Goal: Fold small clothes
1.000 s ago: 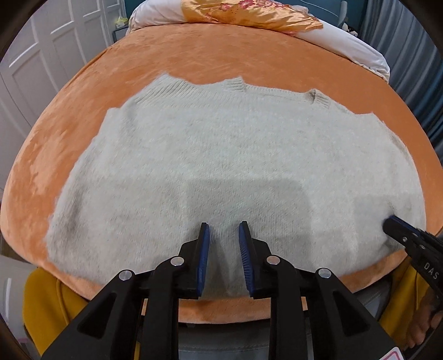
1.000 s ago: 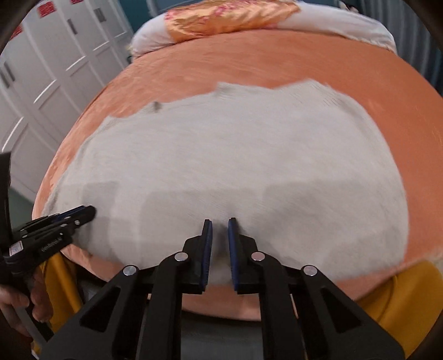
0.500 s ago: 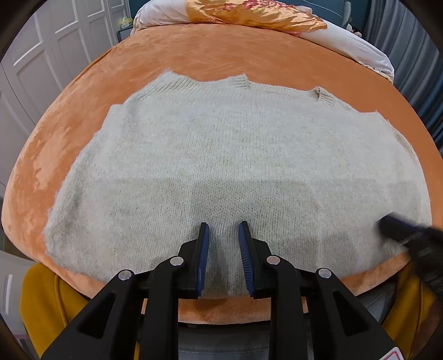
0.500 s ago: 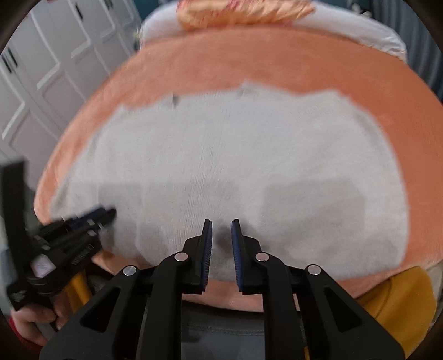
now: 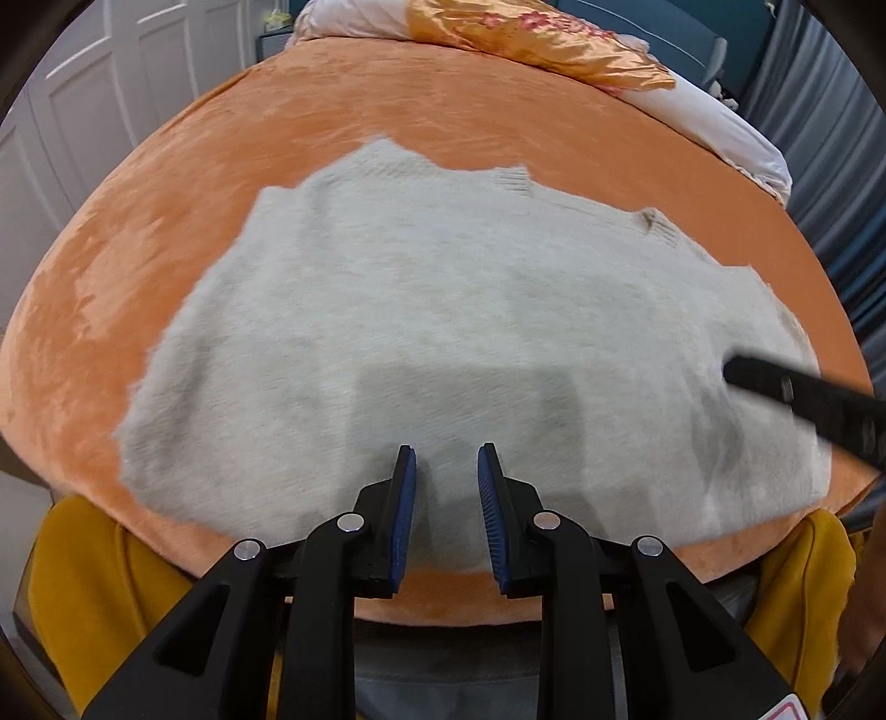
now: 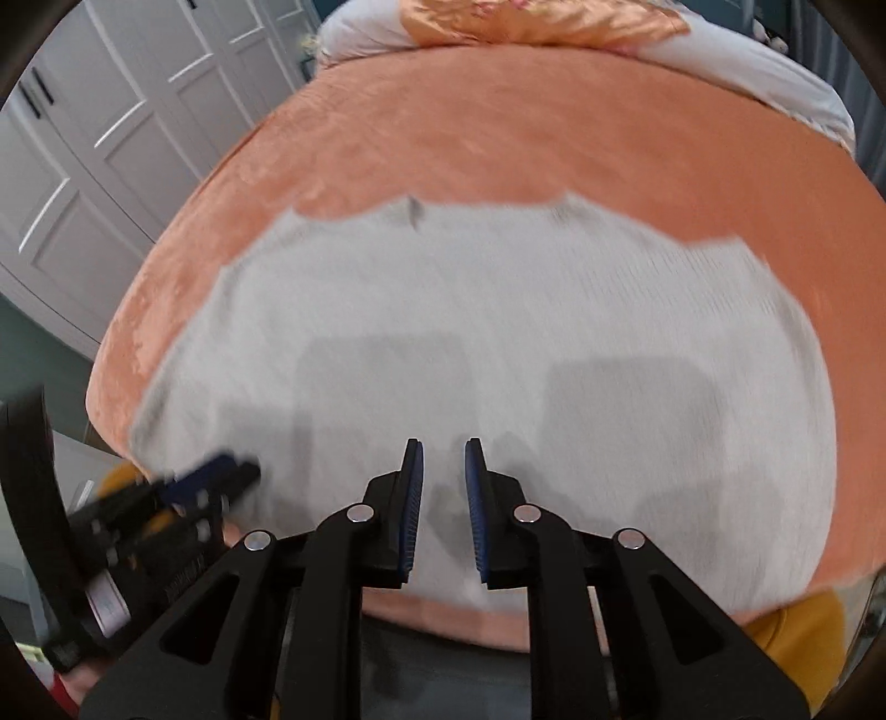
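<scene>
Garment: a pale grey knit sweater [image 5: 443, 332] lies flat on the orange blanket [image 5: 387, 122], neck ribbing at the far edge, hem at the near edge.
Long axis: the sweater runs left to right across both views, wider than it is deep.
Left gripper [image 5: 446, 482]: jaws parted with nothing between them, poised above the near hem, left of the middle.
Right gripper [image 6: 443, 479]: jaws parted a little less, also holding nothing, above the near hem towards the right side.
Key relation: the cloth lies straight ahead of and below both claws; each is nearest its own half of the hem, so a two-handed pinch of the near edge looks likely.
Containers: none in view.
Far end: a white pillow [image 5: 720, 127] under a gold floral cloth [image 5: 542, 39].
</scene>
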Demonstrator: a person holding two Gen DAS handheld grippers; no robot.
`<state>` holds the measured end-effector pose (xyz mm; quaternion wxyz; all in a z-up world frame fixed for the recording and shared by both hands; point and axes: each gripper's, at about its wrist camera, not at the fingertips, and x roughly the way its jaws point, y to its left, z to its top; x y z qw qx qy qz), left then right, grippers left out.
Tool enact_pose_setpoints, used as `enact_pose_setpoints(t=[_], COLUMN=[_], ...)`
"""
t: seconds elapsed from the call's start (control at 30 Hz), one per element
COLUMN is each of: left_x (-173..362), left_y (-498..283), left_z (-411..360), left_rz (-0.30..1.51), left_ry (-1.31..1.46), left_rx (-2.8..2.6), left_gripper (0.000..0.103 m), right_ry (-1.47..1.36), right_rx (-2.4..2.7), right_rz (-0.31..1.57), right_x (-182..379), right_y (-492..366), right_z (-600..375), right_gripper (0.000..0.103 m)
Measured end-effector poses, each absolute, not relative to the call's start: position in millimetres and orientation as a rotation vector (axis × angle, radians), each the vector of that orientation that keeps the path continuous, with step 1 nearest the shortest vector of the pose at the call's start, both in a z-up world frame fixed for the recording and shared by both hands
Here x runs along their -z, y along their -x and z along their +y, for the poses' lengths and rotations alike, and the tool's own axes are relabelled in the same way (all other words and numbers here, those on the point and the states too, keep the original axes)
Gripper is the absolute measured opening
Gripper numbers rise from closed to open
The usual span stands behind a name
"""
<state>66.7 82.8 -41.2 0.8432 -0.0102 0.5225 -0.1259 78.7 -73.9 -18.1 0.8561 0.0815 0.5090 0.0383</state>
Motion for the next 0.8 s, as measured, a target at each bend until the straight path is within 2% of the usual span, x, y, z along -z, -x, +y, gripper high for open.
enact_pose_setpoints(t=[0.23, 0.33, 0.37, 0.47, 0.5, 0.8], left_x=[46.2, 45.3, 42.6, 33.2, 28.9, 56.2], left_y=[-66.9, -67.1, -67.1, -66.3, -66.1, -92.9], left_z=[111.2, 122.4, 127.7, 145.3, 155.2, 194.9], left_rz=[1.118, 1.119, 1.115, 1.085, 1.064, 1.114], left_ry=[0.064, 0.095, 0.114, 0.179, 0.214, 0.372], left_rx=[0.231, 0.230, 0.226, 0.187, 0.165, 0.062], left_gripper=[0.024, 0.024, 0.027, 0.055, 0.061, 0.070], right_ry=[-0.100, -0.027, -0.015, 0.024, 0.026, -0.013], right_rx=[-0.094, -0.072, -0.067, -0.070, -0.074, -0.084], right_rz=[1.212, 1.209, 1.212, 1.226, 1.229, 1.234], right_x=[57.8, 71.6, 71.5, 72.5, 72.7, 76.6], right_y=[-125.9, -133.4, -134.3, -137.1, -137.7, -143.1], right_z=[-38.8, -27.1, -24.7, -21.9, -22.2, -27.0], right_gripper=[0.016, 0.016, 0.016, 0.016, 0.016, 0.015])
